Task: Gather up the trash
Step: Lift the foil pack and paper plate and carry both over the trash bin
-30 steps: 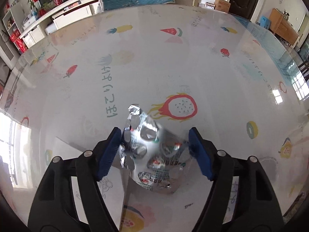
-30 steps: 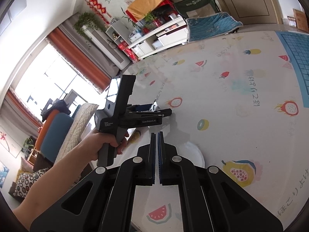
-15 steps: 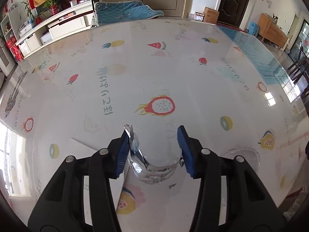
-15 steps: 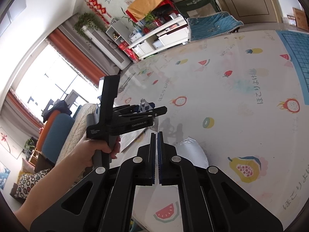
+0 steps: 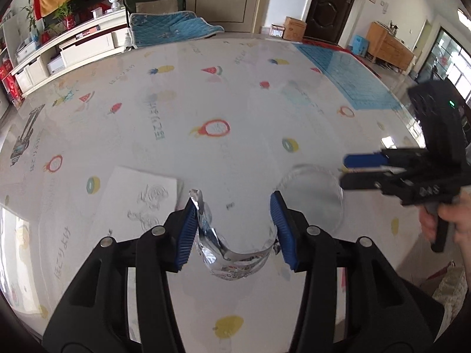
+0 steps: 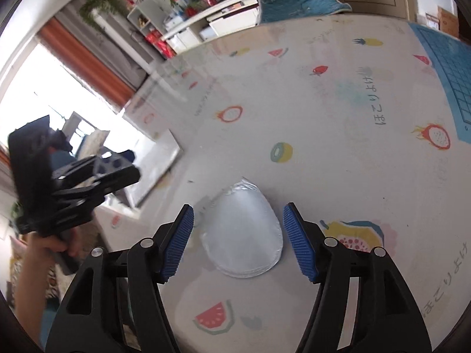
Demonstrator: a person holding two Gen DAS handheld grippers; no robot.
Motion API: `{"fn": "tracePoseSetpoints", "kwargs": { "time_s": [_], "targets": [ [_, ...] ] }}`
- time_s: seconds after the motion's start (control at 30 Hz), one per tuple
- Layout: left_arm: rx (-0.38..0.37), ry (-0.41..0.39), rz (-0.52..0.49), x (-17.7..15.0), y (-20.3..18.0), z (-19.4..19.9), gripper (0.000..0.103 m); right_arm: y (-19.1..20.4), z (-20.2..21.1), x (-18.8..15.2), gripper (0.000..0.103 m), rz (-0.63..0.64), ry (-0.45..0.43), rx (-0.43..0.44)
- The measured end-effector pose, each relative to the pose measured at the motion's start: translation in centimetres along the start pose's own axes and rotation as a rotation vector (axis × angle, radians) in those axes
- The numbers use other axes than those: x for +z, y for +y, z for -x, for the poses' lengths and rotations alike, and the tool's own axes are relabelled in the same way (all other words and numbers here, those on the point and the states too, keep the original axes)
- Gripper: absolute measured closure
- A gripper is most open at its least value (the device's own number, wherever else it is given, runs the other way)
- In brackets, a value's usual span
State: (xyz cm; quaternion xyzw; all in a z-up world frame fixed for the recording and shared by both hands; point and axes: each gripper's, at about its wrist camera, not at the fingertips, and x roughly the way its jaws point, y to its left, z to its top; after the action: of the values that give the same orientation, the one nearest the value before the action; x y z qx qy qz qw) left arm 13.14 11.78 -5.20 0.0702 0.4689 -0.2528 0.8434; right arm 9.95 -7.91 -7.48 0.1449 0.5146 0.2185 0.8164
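My left gripper [image 5: 234,229] is shut on a silver foil blister pack [image 5: 232,257], which is bent into a U between the blue pads and held above the fruit-print play mat [image 5: 235,103]. A clear round plastic lid [image 5: 312,197] lies on the mat just right of it. My right gripper [image 6: 238,241] is open and empty, its jaws straddling the same lid [image 6: 244,232] from above. The right gripper also shows at the right of the left wrist view [image 5: 412,173], and the left gripper at the left of the right wrist view [image 6: 79,188].
A white sheet with a line drawing [image 5: 141,194] lies on the mat left of the left gripper; it also shows in the right wrist view [image 6: 156,164]. A blue grid mat [image 5: 344,79] lies at the far right. White shelves [image 5: 67,53] and a folded blue quilt [image 5: 170,28] stand at the back.
My left gripper closed on the blister pack, bent it and lifted it off the mat. My right gripper opened and moved down over the clear lid.
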Motion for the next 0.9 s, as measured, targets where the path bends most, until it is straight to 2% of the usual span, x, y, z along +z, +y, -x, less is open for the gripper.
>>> {"fn": "tracePoseSetpoints", "kwargs": {
  "time_s": [0.13,0.27,0.3,0.33,0.37,0.6,0.9],
  "targets": [
    [-0.019,0.010,-0.012,-1.2,-0.4,-0.3,0.057,-1.0,-1.6,-0.1,0.039,-0.017,0.010,-0.015],
    [-0.034,0.025,-0.016,-1.8,-0.7,-1.1,0.057,-1.3,-3.0,-0.5,0.054,-0.011,0.032,-0.029],
    [-0.035,0.025,-0.019,-1.9,-0.8,-1.2,0.057,-1.3,-3.0,-0.5,0.066,-0.009,0.029,-0.028],
    [-0.034,0.025,-0.021,-1.9,-0.9,-1.3,0.057,-1.4,-3.3,-0.6,0.093,-0.020,0.051,-0.008],
    [-0.033,0.022,-0.019,-2.1,-1.1,-1.2,0.057,-1.5,-3.5,-0.8,0.102,-0.032,0.065,0.002],
    [-0.033,0.007,-0.012,-3.3,-1.9,0.5,0.057,0.6,0.2,-2.1,0.102,-0.013,0.004,0.034],
    [-0.014,-0.070,0.054,-7.1,-3.1,6.8,0.057,6.8,8.6,-4.6,0.102,0.061,-0.070,0.061]
  ]
}}
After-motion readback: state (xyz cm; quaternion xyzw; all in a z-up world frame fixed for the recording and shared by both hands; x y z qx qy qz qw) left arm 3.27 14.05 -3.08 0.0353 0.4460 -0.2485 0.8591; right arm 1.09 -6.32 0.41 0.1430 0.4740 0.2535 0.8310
